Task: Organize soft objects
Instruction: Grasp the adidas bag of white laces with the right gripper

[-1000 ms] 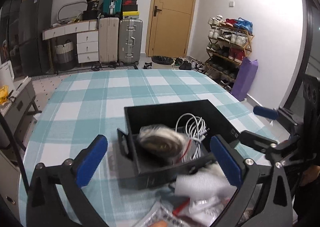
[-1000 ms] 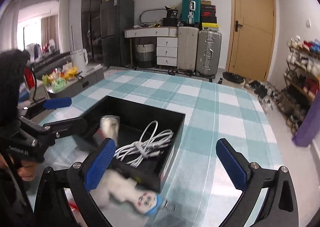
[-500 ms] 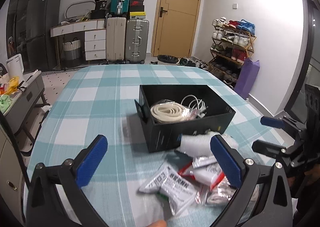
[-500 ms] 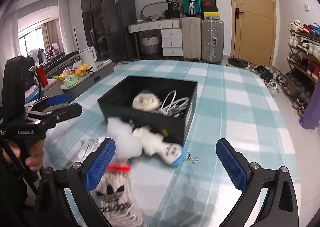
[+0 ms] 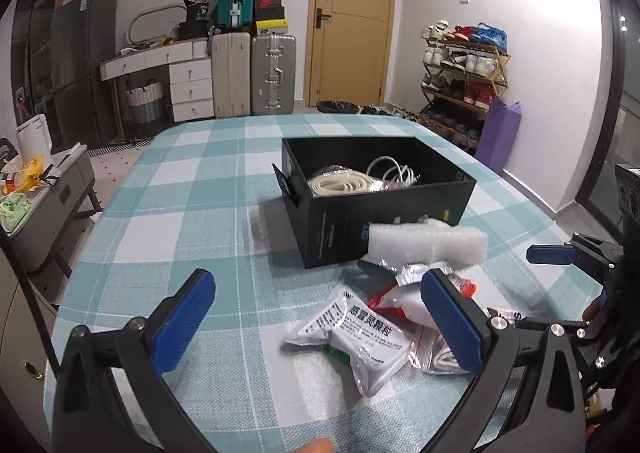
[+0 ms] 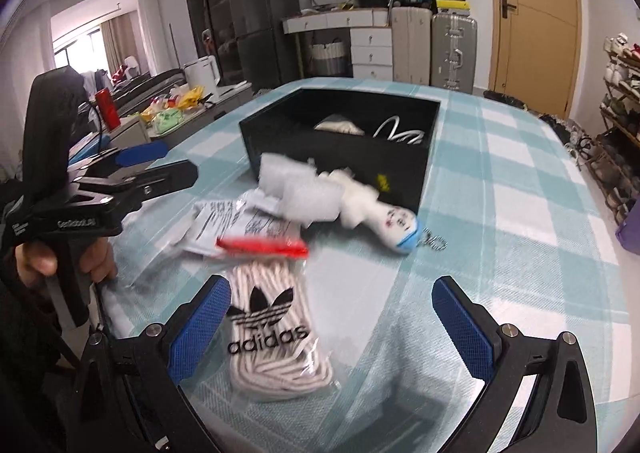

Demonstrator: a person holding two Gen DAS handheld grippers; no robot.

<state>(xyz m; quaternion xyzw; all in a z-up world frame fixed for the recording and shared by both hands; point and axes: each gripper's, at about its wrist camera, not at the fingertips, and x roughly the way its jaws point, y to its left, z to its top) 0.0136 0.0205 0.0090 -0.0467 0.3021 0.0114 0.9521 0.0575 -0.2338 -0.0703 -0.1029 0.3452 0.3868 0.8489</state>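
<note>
Suitcases (image 5: 256,77) are standing against the far wall beside a wooden door (image 5: 352,17), and a teal-and-white checked cloth is covering the surface (image 5: 180,193). A black box (image 5: 376,197) is sitting near the middle of it, already holding a coiled cream cord (image 5: 340,183) and a white cable (image 5: 394,171). Soft things are lying in a loose heap just in front of the box: a white piece of bubble wrap (image 5: 428,243) resting against the box wall, a silvery pouch with printed characters (image 5: 360,337), a clear bag with a red strip (image 6: 262,245), a bag of pale laces with a black logo (image 6: 272,333), and a small white doll with a blue cap (image 6: 380,213) on a keyring. The left tongs (image 5: 320,317) are hovering over the pouch, spread wide and holding nothing. The right tongs (image 6: 332,325) are hanging over the lace bag, equally wide and empty.
</note>
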